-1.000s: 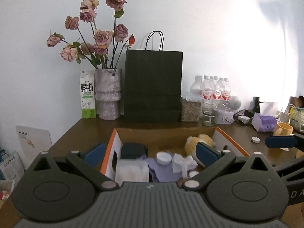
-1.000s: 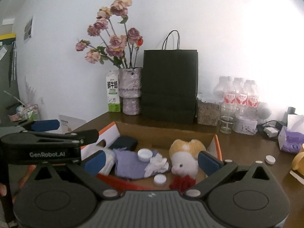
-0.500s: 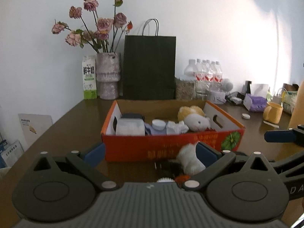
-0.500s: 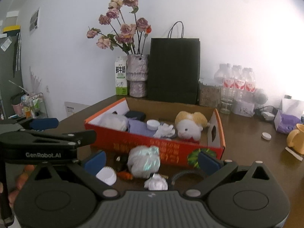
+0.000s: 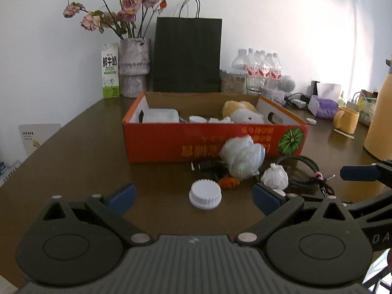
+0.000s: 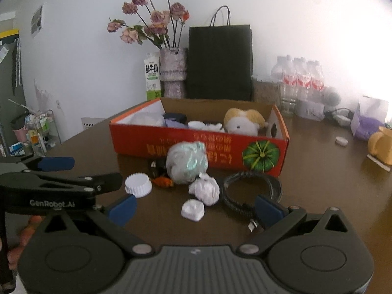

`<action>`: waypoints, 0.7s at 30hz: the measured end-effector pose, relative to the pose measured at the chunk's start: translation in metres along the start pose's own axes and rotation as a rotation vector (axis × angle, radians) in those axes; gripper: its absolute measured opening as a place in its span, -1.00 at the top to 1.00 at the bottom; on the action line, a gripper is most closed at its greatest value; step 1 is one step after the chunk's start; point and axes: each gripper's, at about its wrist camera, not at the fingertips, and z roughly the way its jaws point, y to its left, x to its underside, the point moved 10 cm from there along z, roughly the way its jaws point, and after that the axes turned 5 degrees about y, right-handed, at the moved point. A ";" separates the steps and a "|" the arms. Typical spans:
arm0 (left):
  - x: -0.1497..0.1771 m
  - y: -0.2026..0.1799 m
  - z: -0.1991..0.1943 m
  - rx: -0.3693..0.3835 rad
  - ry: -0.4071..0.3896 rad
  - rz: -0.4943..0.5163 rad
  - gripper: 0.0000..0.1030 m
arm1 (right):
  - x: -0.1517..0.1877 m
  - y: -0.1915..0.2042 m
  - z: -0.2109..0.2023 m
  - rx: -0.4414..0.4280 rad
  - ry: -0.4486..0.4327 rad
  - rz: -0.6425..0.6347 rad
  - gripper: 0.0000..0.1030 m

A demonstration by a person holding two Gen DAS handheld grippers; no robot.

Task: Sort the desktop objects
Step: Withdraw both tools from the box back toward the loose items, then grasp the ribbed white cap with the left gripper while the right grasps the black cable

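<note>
An orange cardboard box [image 5: 171,144] [image 6: 137,144] stands mid-table holding a plush toy [image 5: 245,115] [image 6: 241,123], a white packet, a cap and cloth. In front of it lie a white ribbed cap [image 5: 205,194] [image 6: 138,181], a crumpled plastic bag [image 5: 241,156] [image 6: 186,163], a small white wad [image 5: 274,177] [image 6: 204,188], a white lump [image 6: 193,210], a small orange piece [image 5: 228,181] and a coiled black cable [image 5: 303,169] [image 6: 252,188]. My left gripper [image 5: 193,197] is open just short of the cap. My right gripper [image 6: 194,207] is open around the white lump.
At the back stand a vase of dried roses [image 5: 134,66], a milk carton [image 5: 110,73], a black paper bag [image 5: 187,54] and water bottles [image 5: 259,71]. A yellow mug [image 5: 346,122], purple tissue pack [image 5: 324,109] and tall yellow jug [image 5: 381,125] sit at the right.
Both grippers have pulled back from above the box and dropped low, so the box front and the loose items before it now show. Both stay open.
</note>
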 end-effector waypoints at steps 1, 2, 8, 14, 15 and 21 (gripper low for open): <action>0.001 -0.001 0.000 0.001 0.003 0.001 -1.00 | 0.002 0.000 0.000 0.002 0.002 0.001 -1.00; 0.001 -0.001 0.001 0.001 0.004 0.002 -1.00 | 0.002 0.000 0.000 0.003 0.003 0.002 -1.00; 0.001 -0.004 0.000 -0.004 0.003 0.009 -1.00 | 0.004 -0.002 -0.003 0.006 -0.001 0.005 -1.00; 0.002 0.001 -0.001 -0.013 0.007 0.006 -1.00 | 0.006 -0.006 -0.003 0.014 0.003 0.009 -1.00; 0.002 0.003 0.000 -0.016 0.008 0.001 -1.00 | 0.007 -0.007 -0.002 0.017 0.003 0.012 -1.00; 0.006 0.009 0.006 -0.030 0.026 -0.016 -1.00 | 0.013 -0.017 0.003 0.037 0.016 0.029 -1.00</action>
